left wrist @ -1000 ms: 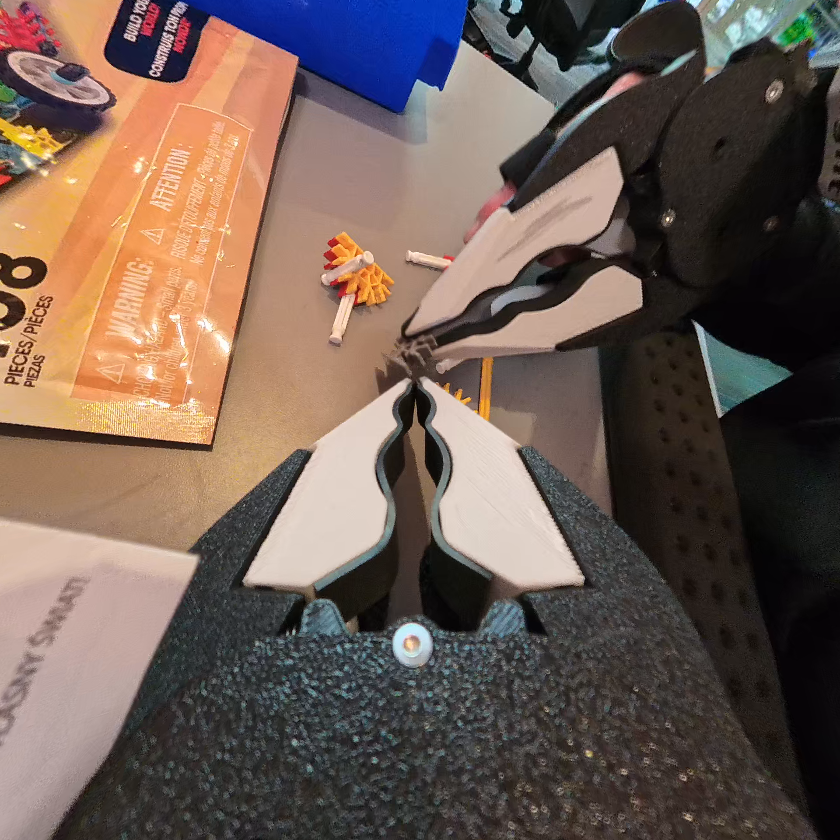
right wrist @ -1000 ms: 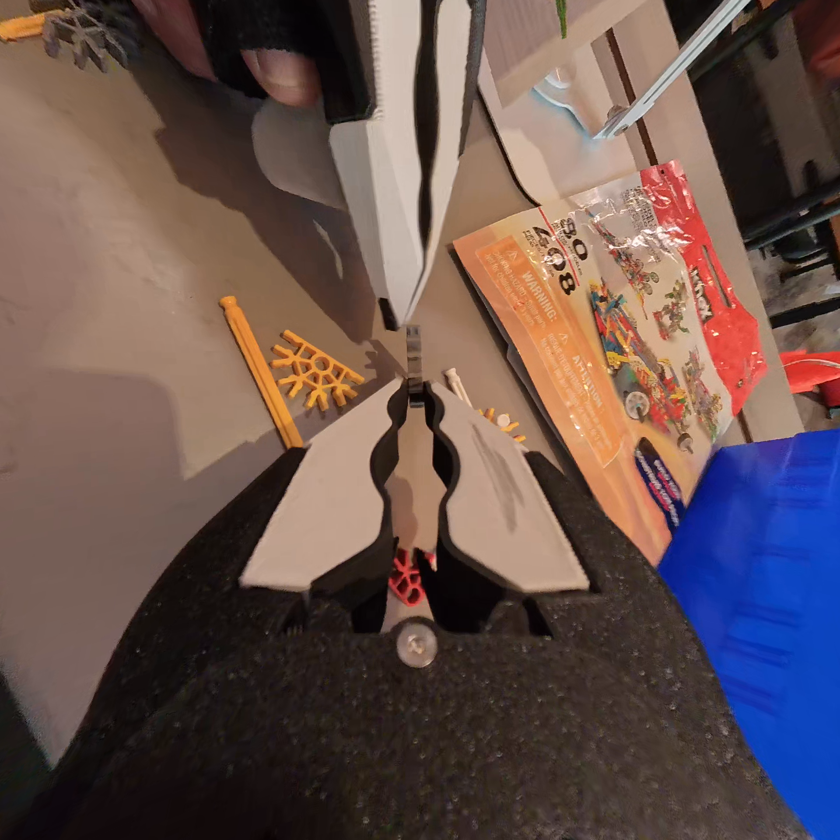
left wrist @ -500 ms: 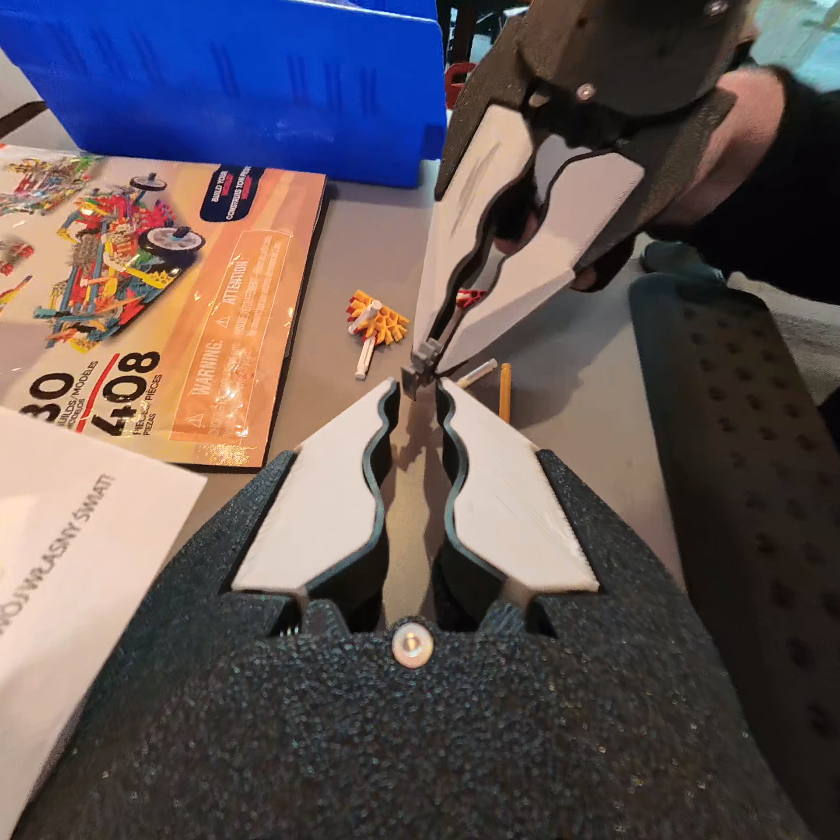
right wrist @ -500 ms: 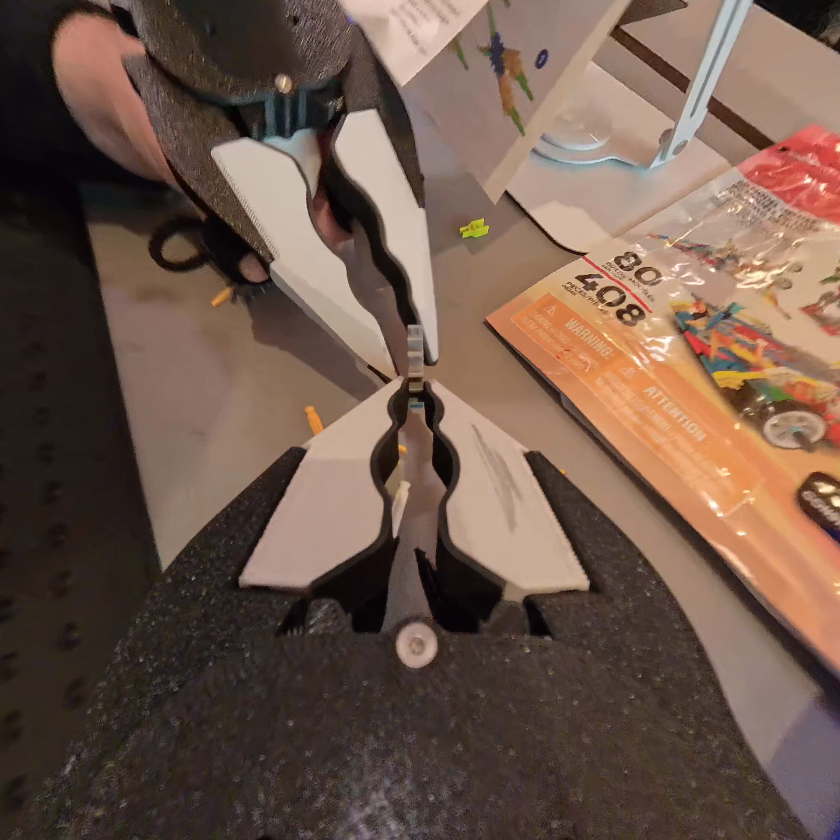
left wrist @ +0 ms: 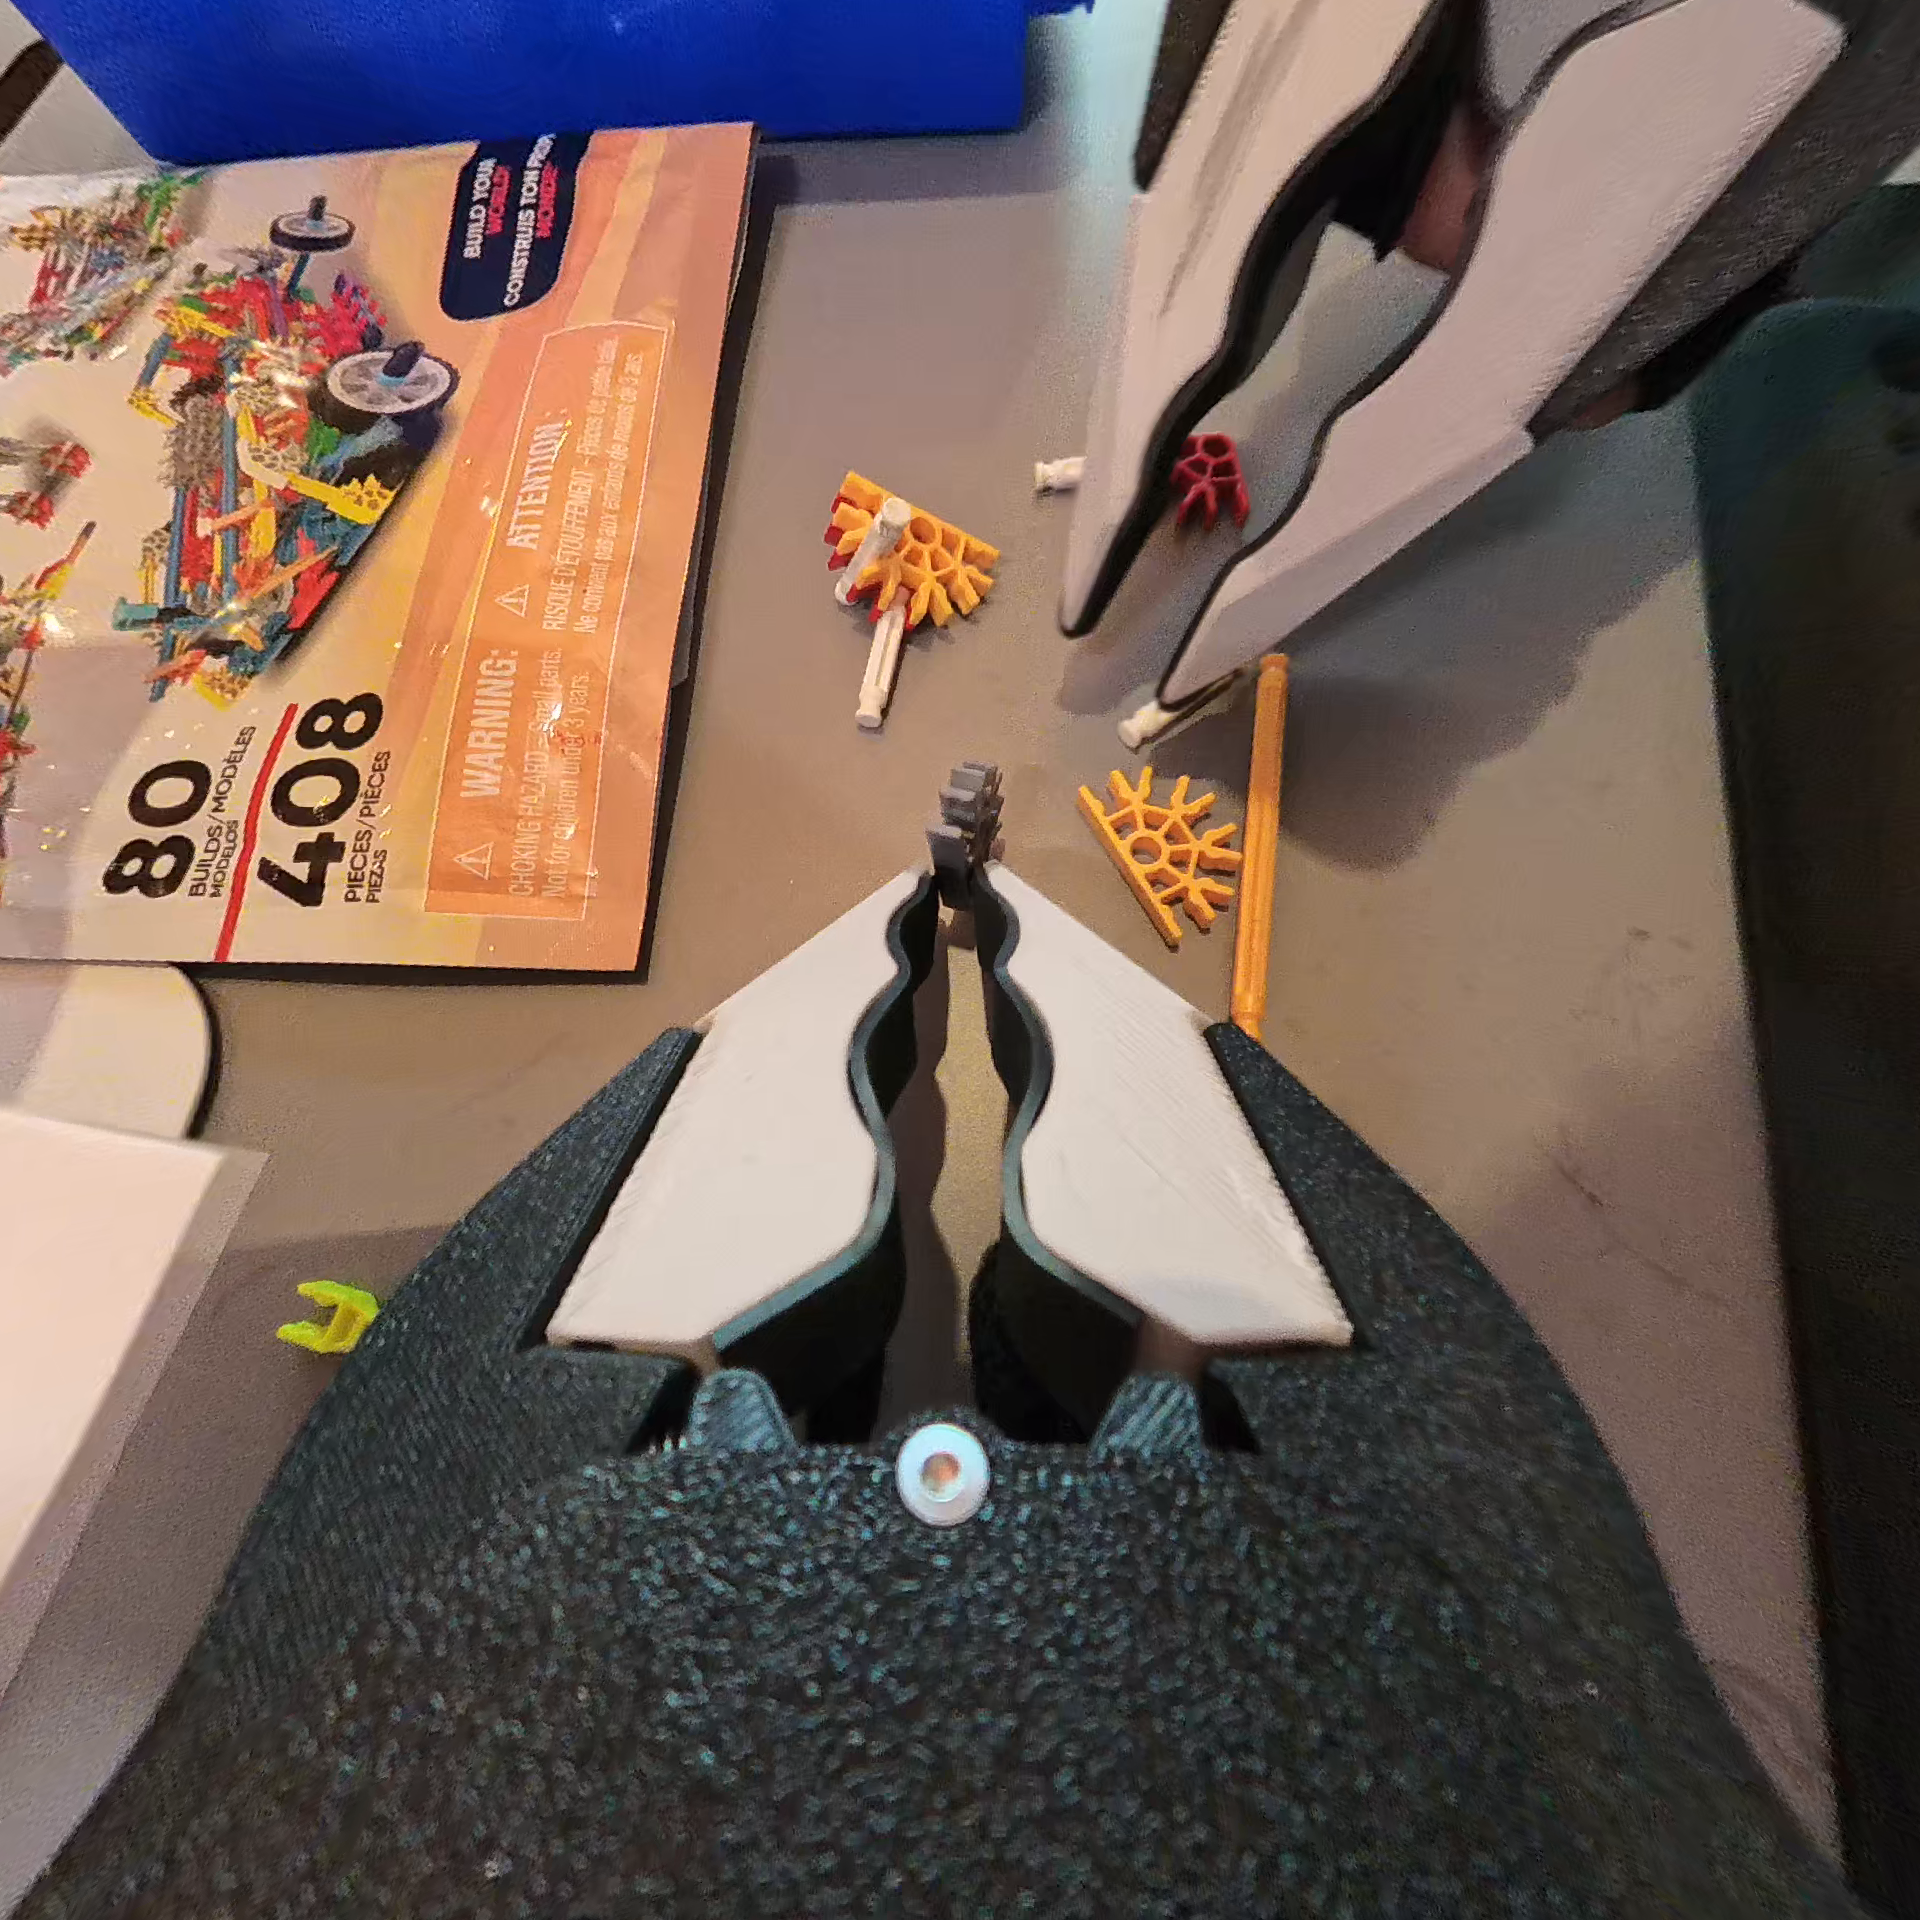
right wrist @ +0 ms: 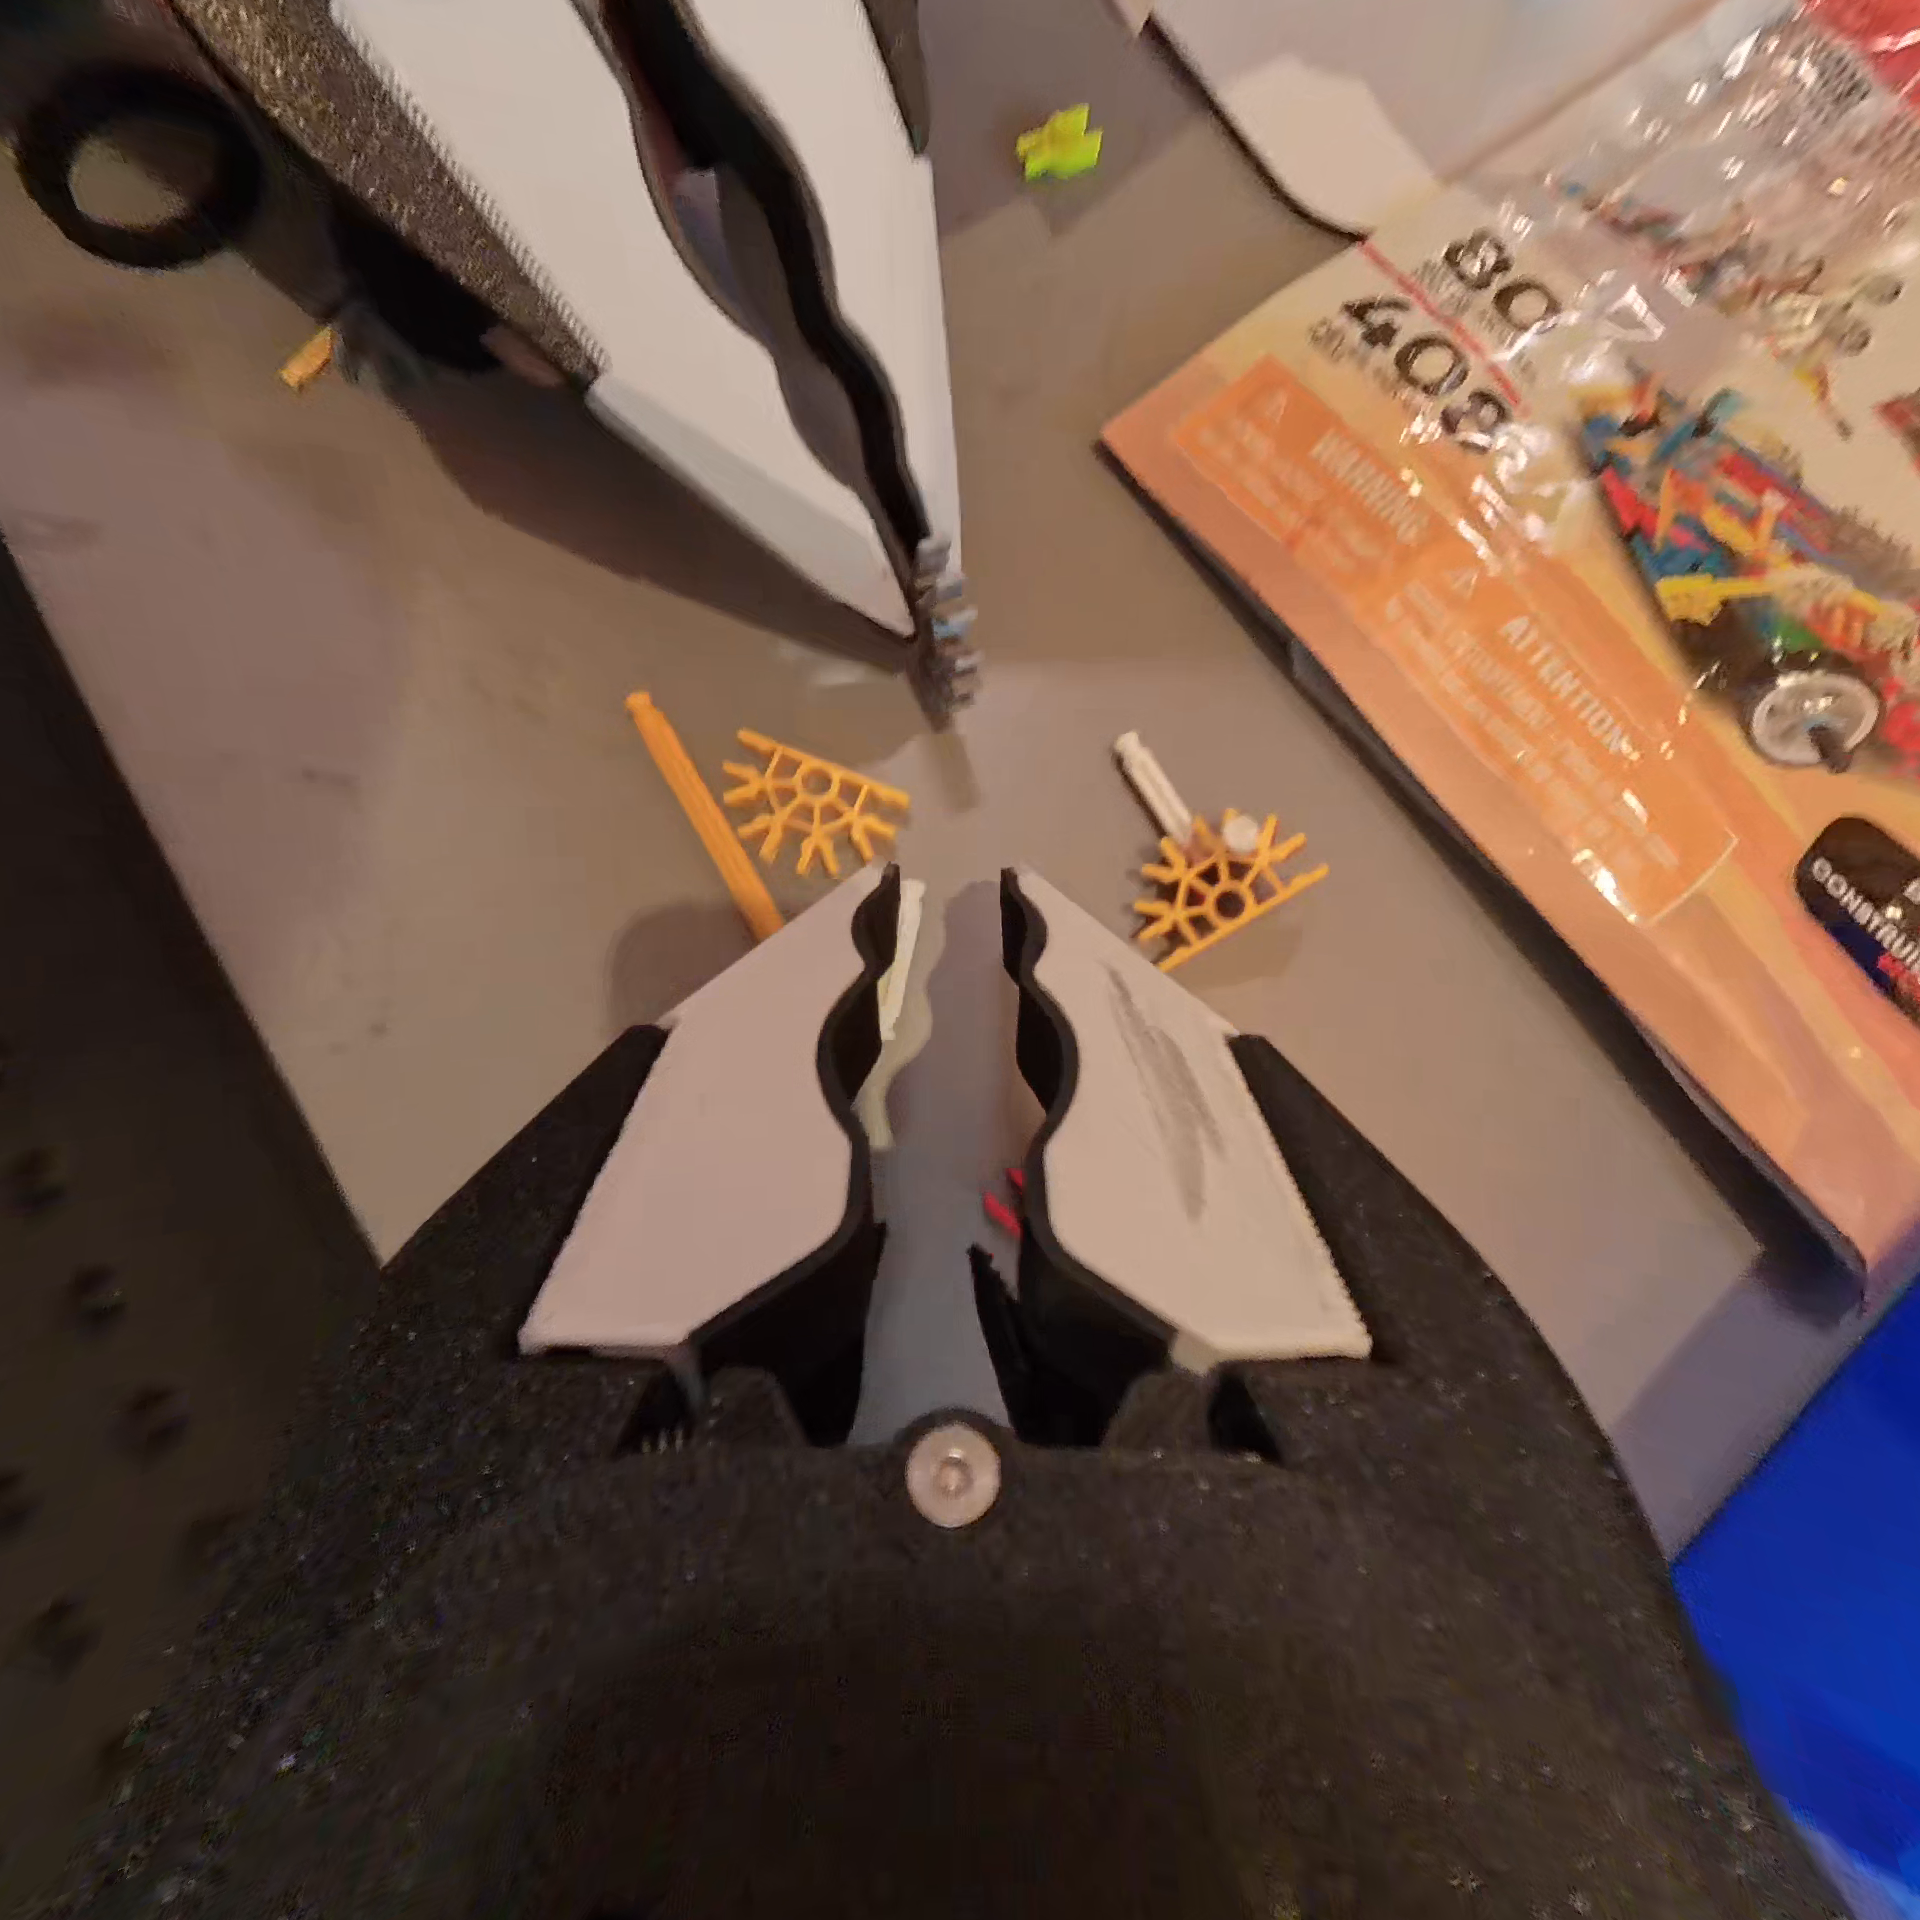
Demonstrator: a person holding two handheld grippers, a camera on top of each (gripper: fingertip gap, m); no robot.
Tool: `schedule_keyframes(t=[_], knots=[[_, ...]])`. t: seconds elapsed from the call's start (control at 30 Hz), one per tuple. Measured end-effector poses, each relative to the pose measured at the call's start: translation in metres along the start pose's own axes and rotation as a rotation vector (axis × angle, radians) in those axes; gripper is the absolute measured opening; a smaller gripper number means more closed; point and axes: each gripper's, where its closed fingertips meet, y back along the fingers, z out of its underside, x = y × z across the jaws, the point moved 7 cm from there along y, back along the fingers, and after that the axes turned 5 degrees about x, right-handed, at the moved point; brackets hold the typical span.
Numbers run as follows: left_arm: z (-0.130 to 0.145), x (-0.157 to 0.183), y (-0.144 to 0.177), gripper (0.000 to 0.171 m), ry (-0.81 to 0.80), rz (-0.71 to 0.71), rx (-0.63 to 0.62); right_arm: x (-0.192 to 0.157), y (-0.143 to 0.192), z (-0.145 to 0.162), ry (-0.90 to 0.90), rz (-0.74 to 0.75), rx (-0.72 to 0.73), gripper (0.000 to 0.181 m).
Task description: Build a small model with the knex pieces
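The left tongs point(left wrist: 961, 883) pinch a small grey toothed plastic connector point(left wrist: 966, 826) at their very tips; it stands on edge, its long axis running on from the tips away from the camera, above the grey bench point(left wrist: 1507, 1195). In the right wrist view the same piece point(right wrist: 943, 644) hangs from those tongs point(right wrist: 930, 582), long axis pointing down toward the bench.

The right tongs point(right wrist: 945, 883) are slightly spread and hold nothing; a white plastic rod point(right wrist: 902, 956) and a red plastic connector point(right wrist: 1003, 1205) lie on the bench under them. In the left wrist view they point(left wrist: 1127, 655) reach down from the far right.

Just right of the grey piece lie a flat yellow fan-shaped connector point(left wrist: 1164, 847) and, beside it, a long orange rod point(left wrist: 1257, 831) pointing near to far. Farther off sits a yellow-and-red connector cluster with white rods point(left wrist: 904, 577). On the left lies a glossy orange toy-set bag point(left wrist: 364, 520), with a blue plastic bin point(left wrist: 520, 73) beyond it; what either contains cannot be seen. A lime-green clip point(left wrist: 327, 1330) rests near the left tongs' body, by a white paper sheet point(left wrist: 94, 1351).
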Motion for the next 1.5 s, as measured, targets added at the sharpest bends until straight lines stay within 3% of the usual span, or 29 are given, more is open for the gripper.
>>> schedule_keyframes(t=[0.17,0.3,0.6,0.87,1.5], knots=[[0.002,0.004,-0.004,0.006,-0.057,-0.037,-0.048,-0.012,-0.002,0.012,0.028,0.047,-0.117,0.012],[0.003,0.008,-0.006,0.006,-0.095,-0.054,-0.065,-0.016,-0.004,0.011,0.018,0.056,-0.113,0.004],[0.000,0.011,-0.010,0.006,-0.041,-0.081,-0.073,-0.016,-0.001,-0.015,-0.097,0.082,0.080,0.004],[0.000,0.018,-0.012,0.003,-0.079,-0.088,-0.083,-0.016,-0.021,-0.013,-0.139,0.092,0.087,0.004],[-0.002,0.020,-0.014,0.006,-0.184,-0.131,-0.076,-0.010,-0.013,-0.010,-0.099,0.050,0.097,0.004]])
